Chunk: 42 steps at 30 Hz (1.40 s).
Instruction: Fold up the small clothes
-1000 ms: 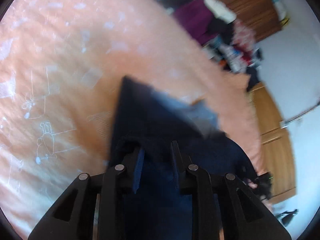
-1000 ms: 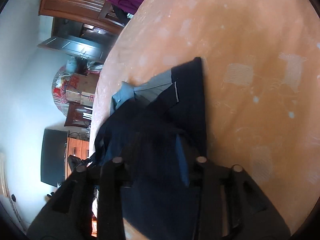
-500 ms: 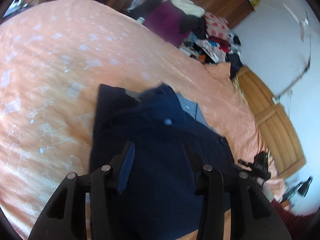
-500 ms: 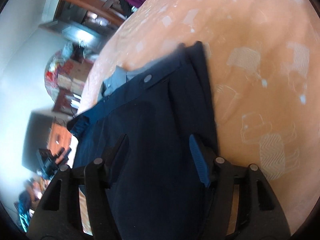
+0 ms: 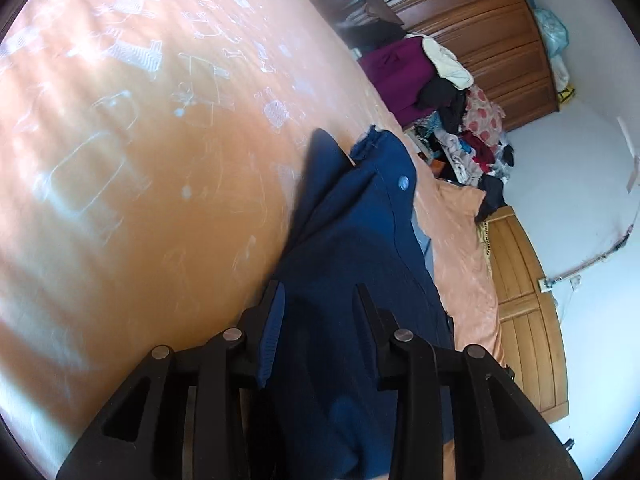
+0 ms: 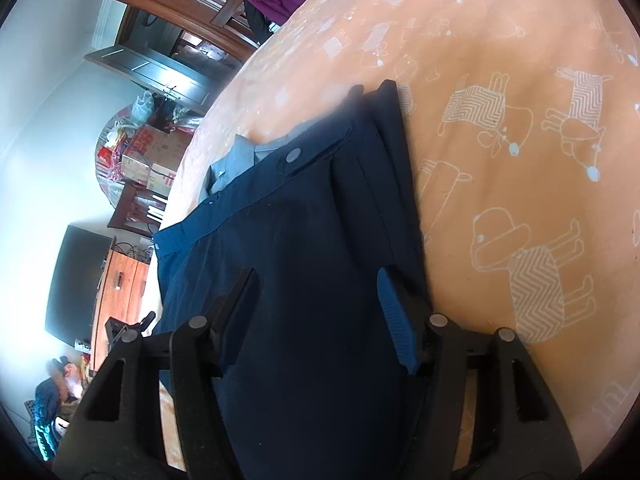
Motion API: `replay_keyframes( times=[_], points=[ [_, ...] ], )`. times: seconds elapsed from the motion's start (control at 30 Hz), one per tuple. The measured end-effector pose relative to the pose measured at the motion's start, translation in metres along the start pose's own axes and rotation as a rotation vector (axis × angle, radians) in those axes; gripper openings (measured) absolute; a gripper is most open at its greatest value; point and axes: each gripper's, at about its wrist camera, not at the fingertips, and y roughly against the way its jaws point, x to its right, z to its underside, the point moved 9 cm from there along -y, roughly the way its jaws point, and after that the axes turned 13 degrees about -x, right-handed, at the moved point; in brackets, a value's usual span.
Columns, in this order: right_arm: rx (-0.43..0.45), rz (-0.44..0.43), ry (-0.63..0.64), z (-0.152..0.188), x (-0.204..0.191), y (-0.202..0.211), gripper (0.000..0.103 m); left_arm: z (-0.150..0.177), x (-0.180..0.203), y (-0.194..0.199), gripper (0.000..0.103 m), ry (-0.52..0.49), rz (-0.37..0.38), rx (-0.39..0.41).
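My left claw point(image 5: 318, 300) and right claw point(image 6: 316, 288) now gape, released. The shorts point(image 6: 304, 240) lie flatter on the bed point(image 6: 500, 40) than before. Next fold, I judge.

Navy garment point(image 6: 304, 240) with pale grey-blue lining and a light round button point(image 5: 403, 181), on a peach-orange bedsheet point(image 6: 500, 152) with white line-drawn, zigzag-bodied animals; grippers black with blue pads point(image 6: 396, 320); maroon cloth point(image 5: 394, 76) against brown wardrobe point(image 5: 480, 40).
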Motion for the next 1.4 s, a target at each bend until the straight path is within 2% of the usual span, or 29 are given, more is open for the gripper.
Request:
replay_keyframes(
  times=[0.07, 0.1, 0.13, 0.17, 0.23, 0.27, 0.3, 0.33, 0.37, 0.4, 0.43, 0.47, 0.53, 0.8, 0.83, 0.97, 1.0, 1.07, 1.1, 1.13, 1.17, 1.33, 1.4],
  points=[
    [0.012, -0.001, -0.012, 0.002, 0.000, 0.002, 0.060, 0.002, 0.001, 0.006, 0.038, -0.003, -0.018, 0.012],
    [0.017, 0.007, -0.023, 0.004, -0.001, 0.004, 0.060, 0.002, 0.008, 0.010, 0.038, -0.034, -0.065, 0.010],
    [0.015, 0.021, -0.020, 0.005, -0.004, 0.004, 0.061, 0.006, 0.023, 0.012, 0.040, -0.109, -0.117, -0.005],
    [0.011, 0.034, -0.009, 0.006, -0.007, 0.002, 0.062, 0.015, 0.042, 0.011, 0.040, -0.184, -0.132, -0.024],
    [0.003, 0.058, 0.027, 0.012, -0.010, -0.002, 0.063, 0.025, 0.073, 0.004, 0.043, -0.304, -0.116, -0.073],
    [0.012, 0.056, 0.044, 0.014, -0.009, -0.004, 0.064, 0.028, 0.080, -0.003, 0.044, -0.327, -0.119, -0.099],
    [0.022, 0.048, 0.057, 0.015, -0.009, -0.005, 0.064, 0.034, 0.074, -0.014, 0.046, -0.322, -0.152, -0.151],
    [0.033, 0.034, 0.061, 0.017, -0.008, -0.005, 0.064, 0.042, 0.052, -0.027, 0.044, -0.282, -0.227, -0.208],
    [0.048, 0.009, 0.058, 0.017, -0.006, -0.003, 0.064, 0.046, 0.036, -0.029, 0.035, -0.255, -0.254, -0.212],
    [0.053, -0.004, 0.055, 0.017, -0.005, -0.003, 0.064, 0.049, 0.025, -0.022, 0.017, -0.222, -0.228, -0.183],
    [0.058, -0.015, 0.055, 0.018, -0.003, -0.001, 0.063, 0.050, 0.013, -0.011, 0.010, -0.152, -0.178, -0.165],
    [0.060, -0.021, 0.060, 0.019, -0.003, -0.001, 0.063, 0.052, 0.007, -0.003, 0.008, -0.118, -0.157, -0.154],
    [0.069, -0.023, 0.073, 0.020, -0.003, 0.000, 0.063, 0.061, 0.001, 0.013, 0.008, -0.094, -0.123, -0.127],
    [0.100, -0.032, 0.093, 0.025, -0.005, 0.004, 0.064, 0.077, 0.003, 0.017, 0.007, -0.075, -0.173, -0.177],
    [0.102, -0.036, 0.094, 0.025, -0.004, 0.005, 0.064, 0.081, 0.004, 0.016, 0.004, -0.060, -0.158, -0.179],
    [0.111, -0.056, 0.092, 0.026, -0.003, 0.008, 0.064, 0.089, 0.019, 0.030, 0.003, 0.009, -0.112, -0.133],
    [0.114, -0.060, 0.091, 0.026, -0.004, 0.009, 0.064, 0.091, 0.022, 0.032, 0.004, 0.031, -0.108, -0.126],
    [0.119, -0.068, 0.090, 0.027, -0.004, 0.010, 0.064, 0.096, 0.032, 0.041, 0.027, -0.015, -0.154, -0.085],
    [0.120, -0.068, 0.090, 0.027, -0.004, 0.011, 0.064, 0.096, 0.032, 0.049, 0.045, -0.032, -0.245, -0.036],
    [0.121, -0.069, 0.091, 0.027, -0.004, 0.011, 0.064, 0.096, 0.026, 0.056, 0.048, -0.033, -0.352, 0.010],
    [0.122, -0.072, 0.091, 0.027, -0.004, 0.012, 0.064, 0.096, 0.024, 0.057, 0.048, -0.026, -0.367, 0.024],
    [0.128, -0.085, 0.089, 0.028, -0.004, 0.014, 0.064, 0.104, 0.041, 0.020, 0.048, 0.040, -0.108, -0.059],
    [0.128, -0.086, 0.089, 0.028, -0.004, 0.014, 0.064, 0.096, 0.038, 0.015, 0.048, 0.067, -0.098, -0.038]
  ],
)
